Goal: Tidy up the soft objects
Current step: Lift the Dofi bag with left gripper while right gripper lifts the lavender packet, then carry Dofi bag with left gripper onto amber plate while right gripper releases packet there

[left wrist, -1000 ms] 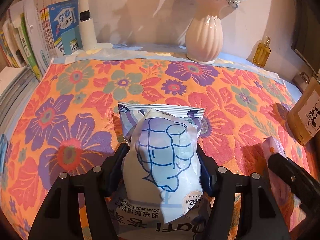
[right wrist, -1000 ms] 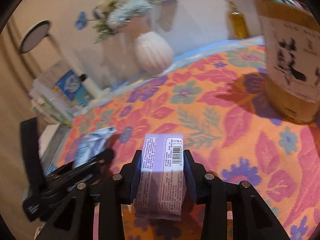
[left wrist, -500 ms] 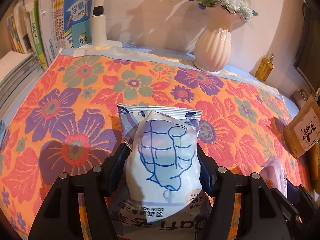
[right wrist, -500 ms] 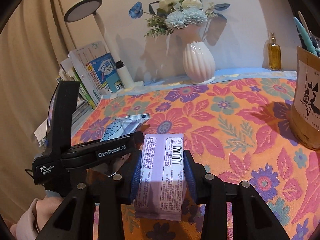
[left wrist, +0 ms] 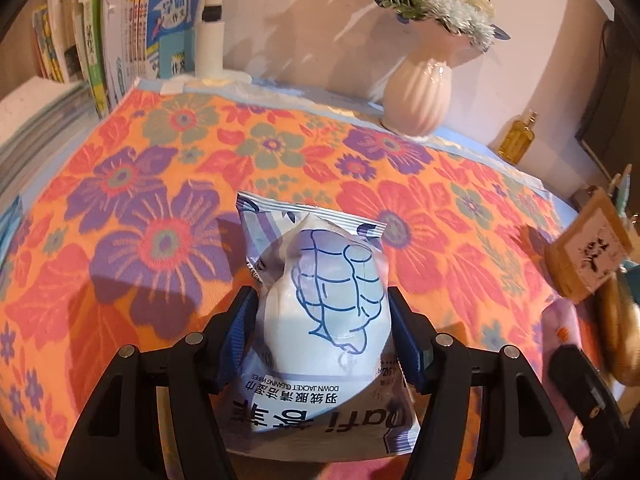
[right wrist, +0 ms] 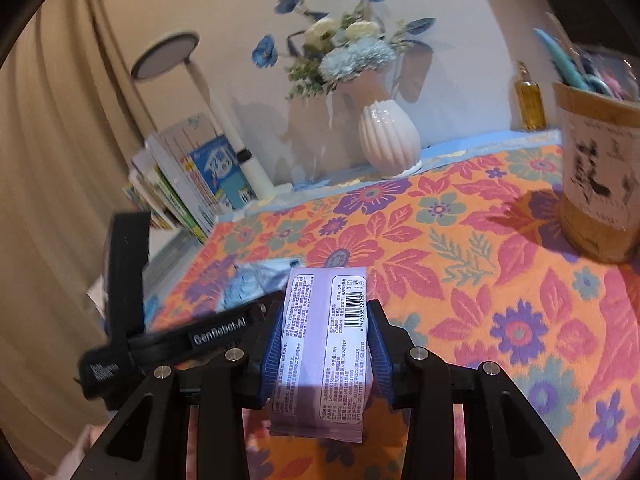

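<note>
My left gripper (left wrist: 322,316) is shut on a pale blue pack of down-jacket cleaning wipes (left wrist: 320,304) with a blue jacket drawing, held above the flowered cloth (left wrist: 140,216). My right gripper (right wrist: 326,332) is shut on a lilac wipes pack (right wrist: 324,344) with a barcode label facing up, also held above the cloth. In the right wrist view the left gripper's black body (right wrist: 168,336) sits to the left with the blue pack (right wrist: 248,284) poking out. The lilac pack (left wrist: 560,328) shows faintly at the right edge of the left wrist view.
A white ribbed vase (left wrist: 420,96) with flowers stands at the back, a small amber bottle (left wrist: 518,142) right of it. Books (left wrist: 120,40) and a white lamp post (left wrist: 210,40) stand at the back left. A brown pen holder (right wrist: 600,188) stands at the right.
Both grippers have lifted and tilted back with their packs still held. The views now show more of the wall, the lamp and the flowers. The grips have not changed.
</note>
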A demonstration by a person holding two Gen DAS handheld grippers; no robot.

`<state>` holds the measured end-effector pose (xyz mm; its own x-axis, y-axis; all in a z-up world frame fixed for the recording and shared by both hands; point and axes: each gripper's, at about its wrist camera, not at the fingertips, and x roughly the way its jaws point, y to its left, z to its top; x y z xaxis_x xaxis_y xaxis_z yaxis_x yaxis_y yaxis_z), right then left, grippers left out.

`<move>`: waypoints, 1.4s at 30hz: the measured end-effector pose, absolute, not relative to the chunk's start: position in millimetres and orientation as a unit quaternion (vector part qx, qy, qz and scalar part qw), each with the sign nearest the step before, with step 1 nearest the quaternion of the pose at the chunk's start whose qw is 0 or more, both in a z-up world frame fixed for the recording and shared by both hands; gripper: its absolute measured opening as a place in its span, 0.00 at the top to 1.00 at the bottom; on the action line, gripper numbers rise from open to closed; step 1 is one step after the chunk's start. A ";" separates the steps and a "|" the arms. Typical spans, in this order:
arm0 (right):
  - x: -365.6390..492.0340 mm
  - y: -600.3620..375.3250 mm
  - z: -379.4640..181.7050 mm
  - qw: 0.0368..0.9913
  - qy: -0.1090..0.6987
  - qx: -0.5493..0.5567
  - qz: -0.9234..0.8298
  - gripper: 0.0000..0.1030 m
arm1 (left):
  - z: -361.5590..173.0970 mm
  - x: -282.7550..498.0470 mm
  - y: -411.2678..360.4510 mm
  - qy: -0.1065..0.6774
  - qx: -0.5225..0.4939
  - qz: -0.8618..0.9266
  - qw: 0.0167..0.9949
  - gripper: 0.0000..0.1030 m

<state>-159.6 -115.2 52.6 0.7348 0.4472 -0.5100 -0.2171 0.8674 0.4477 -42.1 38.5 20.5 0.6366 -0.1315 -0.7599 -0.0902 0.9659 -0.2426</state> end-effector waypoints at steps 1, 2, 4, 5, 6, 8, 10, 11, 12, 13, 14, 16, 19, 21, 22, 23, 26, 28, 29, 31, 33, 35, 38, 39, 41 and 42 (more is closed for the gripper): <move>-161.9 -120.2 56.3 0.913 0.311 0.192 0.183 0.62 | 23.5 -43.7 38.1 0.430 -0.141 -0.020 0.892 0.40; -164.9 -124.2 61.5 0.913 0.304 0.197 0.187 0.62 | 25.8 -45.0 37.5 0.431 -0.147 -0.027 0.890 0.40; -174.1 -133.7 78.3 0.918 0.281 0.202 0.191 0.62 | 35.5 -47.9 36.0 0.427 -0.170 -0.049 0.887 0.41; -177.6 -137.0 85.5 0.920 0.273 0.204 0.192 0.62 | 42.4 -49.9 33.7 0.419 -0.170 -0.056 0.890 0.41; -181.4 -141.5 93.7 0.922 0.265 0.208 0.192 0.62 | 51.4 -52.3 29.0 0.409 -0.160 -0.058 0.897 0.41; -187.3 -149.9 107.9 0.924 0.254 0.214 0.191 0.62 | 66.9 -56.2 15.1 0.390 -0.122 -0.061 0.911 0.41; -192.8 -155.8 118.4 0.929 0.248 0.208 0.180 0.62 | 70.1 -53.1 6.6 0.396 -0.106 -0.067 0.910 0.41; -195.6 -157.8 120.8 0.932 0.247 0.202 0.171 0.62 | 68.2 -49.7 6.1 0.405 -0.111 -0.075 0.905 0.41; -199.6 -160.2 122.7 0.937 0.246 0.193 0.158 0.62 | 65.3 -46.3 7.5 0.412 -0.119 -0.080 0.900 0.48; -202.3 -162.7 122.4 0.938 0.244 0.191 0.156 0.62 | 64.1 -44.2 9.1 0.416 -0.121 -0.080 0.898 0.52; -204.1 -165.6 122.4 0.938 0.244 0.193 0.156 0.62 | 64.2 -43.3 10.2 0.419 -0.115 -0.081 0.897 0.59; -205.7 -174.5 124.2 0.935 0.248 0.203 0.151 0.62 | 68.1 -44.7 9.9 0.417 -0.100 -0.083 0.899 0.62; -205.4 -191.7 128.8 0.935 0.253 0.213 0.131 0.62 | 82.5 -48.7 3.0 0.406 -0.069 -0.096 0.906 0.70; -205.8 -206.0 130.3 0.932 0.257 0.227 0.119 0.62 | 91.3 -49.2 -3.3 0.401 -0.060 -0.104 0.908 0.74; -207.1 -212.1 130.5 0.930 0.258 0.234 0.117 0.62 | 95.5 -48.9 -6.8 0.397 -0.055 -0.112 0.909 0.74; -209.0 -218.2 130.1 0.928 0.260 0.242 0.112 0.62 | 99.4 -48.7 -10.3 0.392 -0.047 -0.116 0.911 0.74; -218.0 -236.9 125.5 0.920 0.272 0.266 0.097 0.62 | 96.4 -44.8 -16.2 0.414 0.001 -0.100 0.905 0.39; -224.3 -246.1 119.3 0.915 0.278 0.278 0.087 0.62 | 81.1 -40.5 -19.5 0.443 0.046 -0.090 0.891 0.02; -225.2 -248.9 116.6 0.913 0.282 0.284 0.082 0.62 | 72.1 -39.4 -20.5 0.448 0.070 -0.079 0.888 0.01; -223.6 -252.0 109.9 0.907 0.289 0.294 0.081 0.62 | 53.3 -34.7 -20.1 0.459 0.105 -0.047 0.881 0.01; -218.6 -249.4 104.4 0.904 0.299 0.295 0.079 0.62 | 35.0 -27.0 -13.9 0.476 0.099 -0.040 0.873 0.19; -213.1 -243.2 99.3 0.901 0.314 0.289 0.076 0.62 | 21.6 -22.8 -1.9 0.497 0.034 -0.074 0.864 0.48; -206.5 -233.2 92.4 0.899 0.330 0.278 0.078 0.62 | 28.8 -30.6 8.8 0.485 -0.001 -0.101 0.869 0.52; -204.8 -231.3 89.9 0.897 0.332 0.280 0.079 0.62 | 33.1 -34.6 11.8 0.482 -0.017 -0.114 0.869 0.52; -203.5 -230.7 88.1 0.894 0.332 0.289 0.081 0.62 | 42.8 -40.9 12.2 0.481 -0.030 -0.129 0.867 0.52; -203.6 -231.1 89.1 0.893 0.329 0.296 0.083 0.62 | 47.6 -43.1 10.2 0.477 -0.033 -0.133 0.868 0.52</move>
<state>-203.6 -231.1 89.1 0.7701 0.3429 -0.5379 0.0465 0.8108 0.5835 -43.1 10.2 47.6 0.5101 -0.2616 -0.8194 0.1992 0.9627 -0.1833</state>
